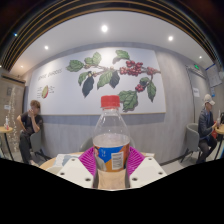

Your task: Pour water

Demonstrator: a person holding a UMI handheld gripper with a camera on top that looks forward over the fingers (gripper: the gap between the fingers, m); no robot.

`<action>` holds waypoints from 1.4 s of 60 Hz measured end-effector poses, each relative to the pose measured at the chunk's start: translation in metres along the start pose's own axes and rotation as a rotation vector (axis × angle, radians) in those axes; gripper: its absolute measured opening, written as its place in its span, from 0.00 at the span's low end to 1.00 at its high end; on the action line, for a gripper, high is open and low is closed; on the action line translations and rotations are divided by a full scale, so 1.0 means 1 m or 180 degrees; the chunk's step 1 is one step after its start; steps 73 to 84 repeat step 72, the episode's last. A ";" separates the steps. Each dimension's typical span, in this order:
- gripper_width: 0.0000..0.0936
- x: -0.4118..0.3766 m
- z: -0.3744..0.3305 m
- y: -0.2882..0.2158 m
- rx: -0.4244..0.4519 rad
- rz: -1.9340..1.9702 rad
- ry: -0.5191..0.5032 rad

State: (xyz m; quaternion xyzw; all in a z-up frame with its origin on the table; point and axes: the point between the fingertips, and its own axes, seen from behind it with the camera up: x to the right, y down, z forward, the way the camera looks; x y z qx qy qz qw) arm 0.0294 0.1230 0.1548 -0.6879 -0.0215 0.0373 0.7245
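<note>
A clear plastic water bottle with a red cap and a blue and orange label stands upright between my fingers. My gripper is shut on the bottle: the magenta pads press on its labelled body from both sides. The bottle's lower part is hidden behind the fingers. The bottle is held up in front of the far wall. No cup or glass shows.
A wall with a large mural of green leaves and red berries lies beyond. A seated person is at a table to the left, another person at the right. A wooden table top shows low left.
</note>
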 end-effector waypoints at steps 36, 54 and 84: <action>0.62 0.003 -0.023 0.023 -0.0262 -0.0091 -0.0287; 0.91 0.007 -0.120 0.040 -0.0586 -0.0029 -0.0326; 0.91 0.025 -0.212 0.068 -0.0779 0.0101 -0.0380</action>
